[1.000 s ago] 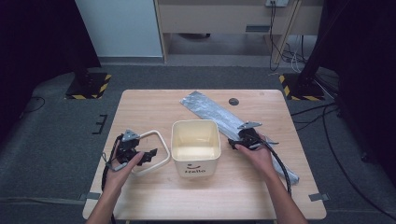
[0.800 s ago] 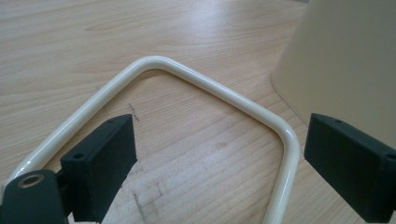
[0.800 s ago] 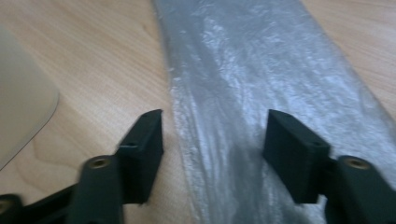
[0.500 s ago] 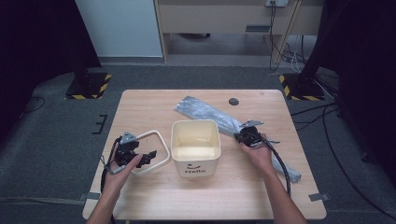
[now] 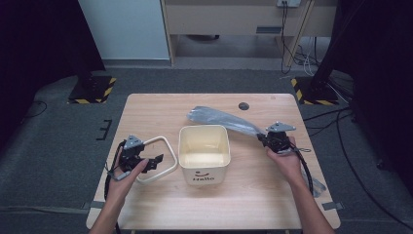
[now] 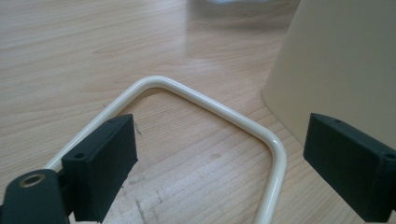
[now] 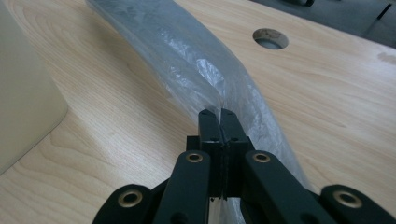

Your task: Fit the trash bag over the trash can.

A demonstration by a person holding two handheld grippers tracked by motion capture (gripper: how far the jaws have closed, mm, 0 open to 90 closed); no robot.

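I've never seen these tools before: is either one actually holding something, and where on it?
The right gripper is shut on the plastic bag, pinching its edge partway along. The left gripper is open around the cream handle, holding nothing.

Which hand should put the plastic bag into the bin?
Probably the right: the right gripper is already shut on the plastic bag beside the bin. The left gripper sits open at the bin's handle.

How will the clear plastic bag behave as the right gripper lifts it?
The plastic bag looks thin and crinkled, so it will probably sag and trail. It seems light. The right gripper, shut on a pinched fold, may slip off the glossy film.
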